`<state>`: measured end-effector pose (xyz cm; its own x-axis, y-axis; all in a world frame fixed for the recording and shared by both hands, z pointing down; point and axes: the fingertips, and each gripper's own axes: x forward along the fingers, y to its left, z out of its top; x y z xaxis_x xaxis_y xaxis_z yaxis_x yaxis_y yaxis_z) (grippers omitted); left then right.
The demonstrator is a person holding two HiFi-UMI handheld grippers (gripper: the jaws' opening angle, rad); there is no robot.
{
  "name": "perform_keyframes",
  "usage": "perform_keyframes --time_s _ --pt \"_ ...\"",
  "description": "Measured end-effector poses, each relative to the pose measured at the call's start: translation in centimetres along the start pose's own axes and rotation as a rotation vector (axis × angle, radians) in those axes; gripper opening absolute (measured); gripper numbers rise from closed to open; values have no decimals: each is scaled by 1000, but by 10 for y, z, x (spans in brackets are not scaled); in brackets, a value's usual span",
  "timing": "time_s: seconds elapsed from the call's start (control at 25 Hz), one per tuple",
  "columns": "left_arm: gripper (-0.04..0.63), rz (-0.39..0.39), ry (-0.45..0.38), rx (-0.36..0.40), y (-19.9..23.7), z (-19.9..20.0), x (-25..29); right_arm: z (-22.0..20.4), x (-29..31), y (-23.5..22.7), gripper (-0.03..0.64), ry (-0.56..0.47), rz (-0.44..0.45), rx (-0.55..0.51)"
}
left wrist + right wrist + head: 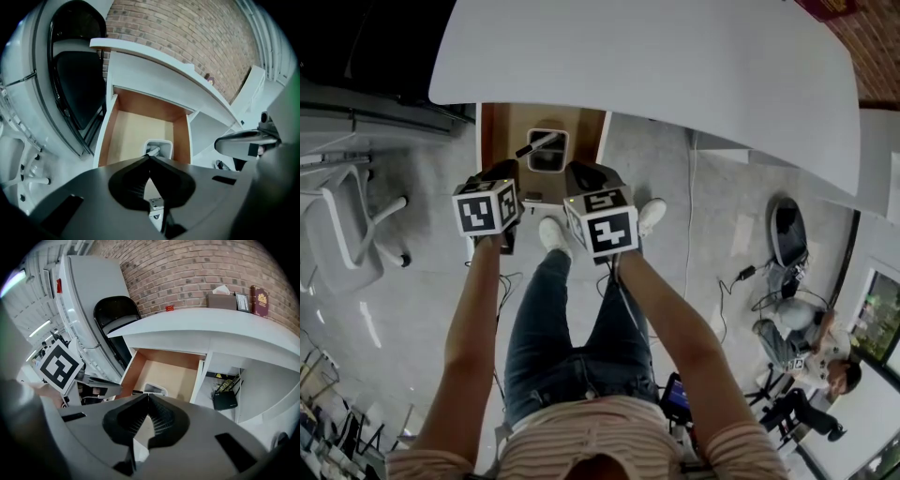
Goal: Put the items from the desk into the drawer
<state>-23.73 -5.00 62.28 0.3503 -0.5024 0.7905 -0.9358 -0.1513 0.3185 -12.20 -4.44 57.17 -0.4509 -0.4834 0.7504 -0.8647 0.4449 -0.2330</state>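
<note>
Looking steeply down past the near edge of a white tabletop (656,66) into an open drawer (500,131) with a wood-coloured inside; in it, toward the front, a small white tray (547,168) with a pen (536,144) lying slantwise across its rim.

Holding the left gripper (150,157) above the drawer's front left, fingers closed tip to tip on nothing; holding the right gripper (148,395) just beside it, over the drawer's front right, fingers likewise pressed together and empty; both tilted downward toward the drawer, clear of tray and pen, marker cubes (486,208) facing up at the head camera.

Beneath the arms, blue jeans and white shoes (652,216) on a grey floor.

At the far end of the tabletop in the right gripper view, against a brick wall (197,273), a tissue box (220,298), a small framed card (242,302) and a dark red book (259,300), upright; left of the drawer there, a black chair (117,315); under the tabletop to the drawer's right, a black router (225,399) with antennas; far off at the right of the head view, another person (811,361).
</note>
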Motion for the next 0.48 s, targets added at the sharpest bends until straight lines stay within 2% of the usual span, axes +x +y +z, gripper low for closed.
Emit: perform_keyframes --time_s 0.24,0.48 --pt "9 -32 -99 22 -14 15 -31 10 -16 13 17 -34 1 4" --pt "9 -68 -253 62 -30 47 -64 30 -34 24 17 -106 11 7"
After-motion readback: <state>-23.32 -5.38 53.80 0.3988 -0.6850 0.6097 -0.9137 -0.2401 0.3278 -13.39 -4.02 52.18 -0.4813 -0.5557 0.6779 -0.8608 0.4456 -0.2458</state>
